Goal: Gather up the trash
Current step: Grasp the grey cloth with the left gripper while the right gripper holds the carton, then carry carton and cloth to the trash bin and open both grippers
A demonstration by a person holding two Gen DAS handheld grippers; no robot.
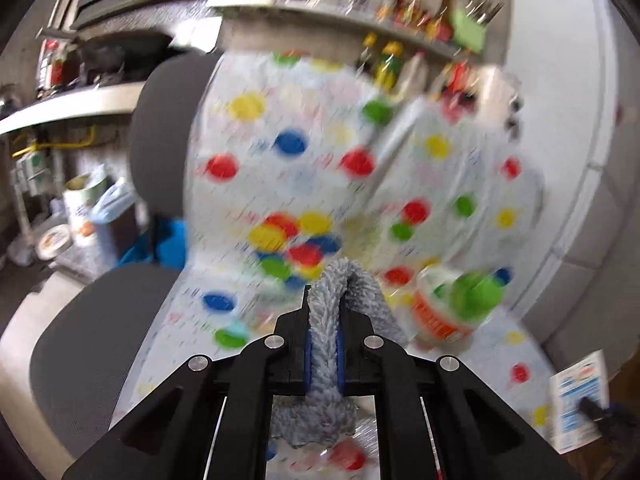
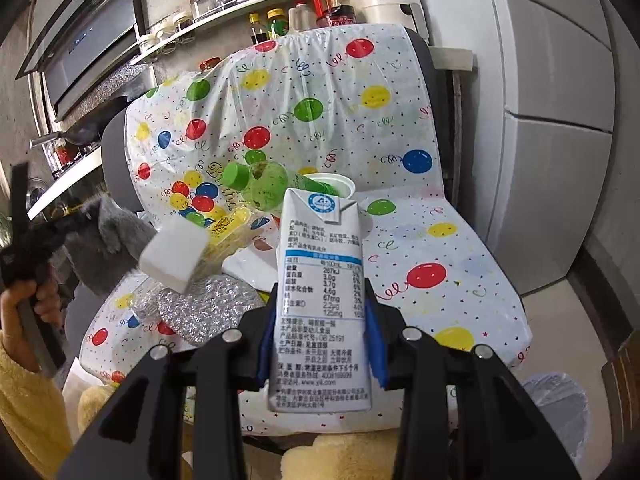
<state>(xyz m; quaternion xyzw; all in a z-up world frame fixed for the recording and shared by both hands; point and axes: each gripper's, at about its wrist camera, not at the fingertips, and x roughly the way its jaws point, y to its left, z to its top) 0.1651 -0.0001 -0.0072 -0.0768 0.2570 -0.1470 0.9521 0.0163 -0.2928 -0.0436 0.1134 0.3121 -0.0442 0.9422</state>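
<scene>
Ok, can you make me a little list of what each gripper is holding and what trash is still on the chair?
left gripper: shut on a grey fluffy cloth
right gripper: shut on a white milk carton, held upright
chair cover: white plastic sheet with coloured balloons
still on the chair: green-capped bottle, white cup, silver glittery piece, yellow wrapper
in mid-air: white block, blurred
bin: lined with a bag, lower right, on the floor
</scene>
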